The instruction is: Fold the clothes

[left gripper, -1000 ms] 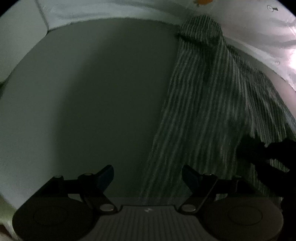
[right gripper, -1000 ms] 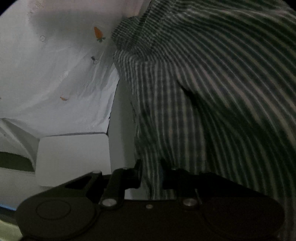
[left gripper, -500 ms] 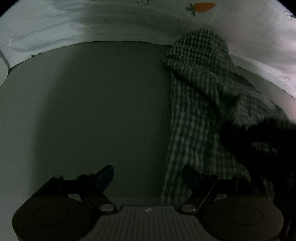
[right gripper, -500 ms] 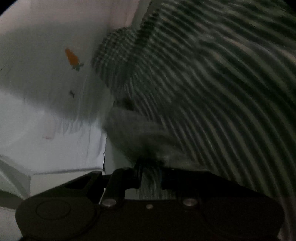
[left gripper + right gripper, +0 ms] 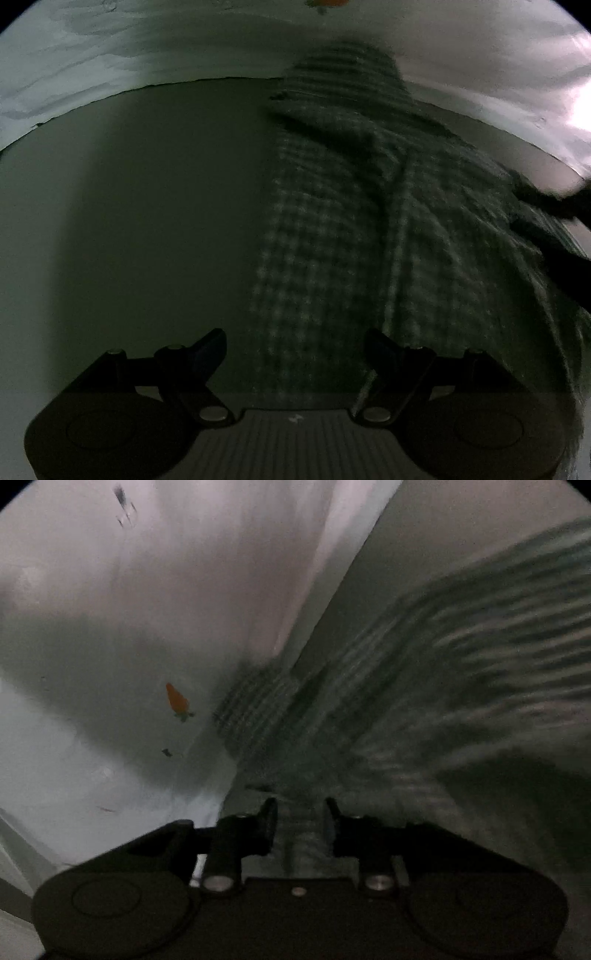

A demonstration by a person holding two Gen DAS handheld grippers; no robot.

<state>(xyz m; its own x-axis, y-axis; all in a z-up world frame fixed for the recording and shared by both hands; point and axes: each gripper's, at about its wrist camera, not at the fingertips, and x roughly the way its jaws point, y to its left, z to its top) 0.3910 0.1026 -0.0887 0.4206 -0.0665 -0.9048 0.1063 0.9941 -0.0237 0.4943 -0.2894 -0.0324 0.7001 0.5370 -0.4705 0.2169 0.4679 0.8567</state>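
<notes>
— Since the earlier frames the dark green-and-white checked cloth garment (image 5: 332, 229) has sunk lower over the far edge of the plain grey-green flat surface (image 5: 147, 221), and the right wrist view has gone from a frame full of checks to mostly pale sheet.

— Anything readable on it? A brand, a label?

— No writing that can be made out. The pale white fabric sheet (image 5: 110, 590) beyond the surface carries a small orange carrot print (image 5: 176, 698) and a few dark specks too blurred to tell. The room is dim, and the sheet catches a pinkish light towards the surface's far right corner.

— Where does the garment lie against the tools?

— It runs from the far edge of the surface down its right half to the near edge. The black left gripper (image 5: 295, 347) hangs above the near edge, jaws wide apart with nothing between them; the garment's left border passes between and beneath them. The black right gripper (image 5: 300, 818) has its jaws drawn in on a bunched fold of the garment (image 5: 424, 686), which streams away to the right, smeared by blur.
</notes>
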